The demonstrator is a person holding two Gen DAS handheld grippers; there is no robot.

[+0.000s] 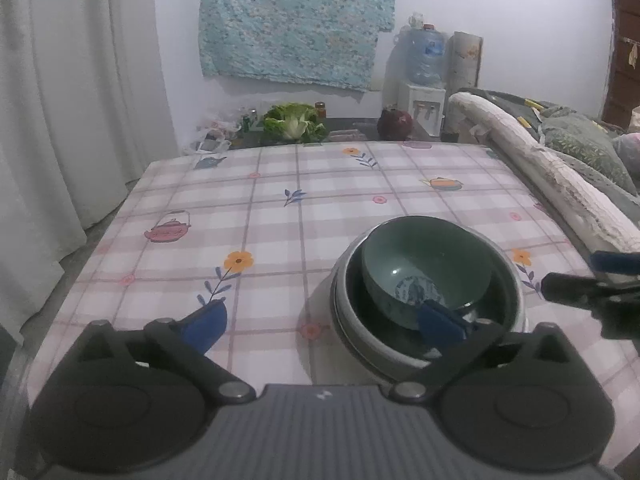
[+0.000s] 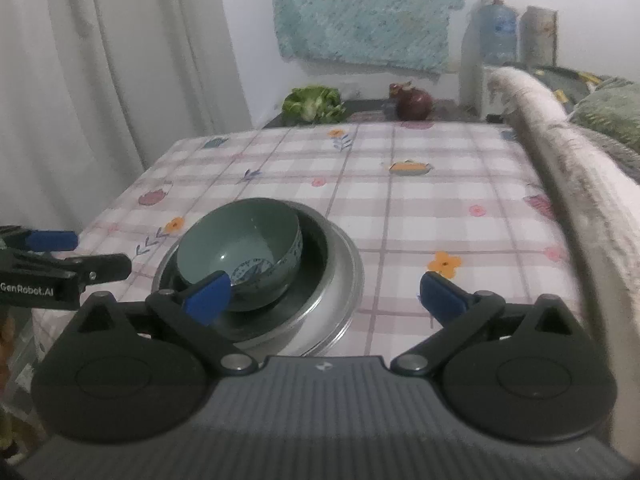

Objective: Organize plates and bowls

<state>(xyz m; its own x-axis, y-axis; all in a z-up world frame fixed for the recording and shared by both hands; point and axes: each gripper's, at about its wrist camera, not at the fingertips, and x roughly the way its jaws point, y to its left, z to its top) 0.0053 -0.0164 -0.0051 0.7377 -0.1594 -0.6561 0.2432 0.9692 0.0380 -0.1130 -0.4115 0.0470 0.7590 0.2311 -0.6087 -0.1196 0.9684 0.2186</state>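
Observation:
A green bowl with a blue pattern inside sits tilted in a dark bowl, which rests on stacked grey plates on the checked tablecloth. The stack also shows in the right wrist view: green bowl, dark bowl, plates. My left gripper is open and empty, just left of the stack, its right finger over the rim. My right gripper is open and empty, just right of the stack, its left finger in front of the green bowl. Each gripper shows at the edge of the other's view.
The table has a pink checked cloth with flower and teapot prints. A worn white sofa arm runs along its right side. Curtains hang at left. Lettuce, a dark round object and a water dispenser stand behind.

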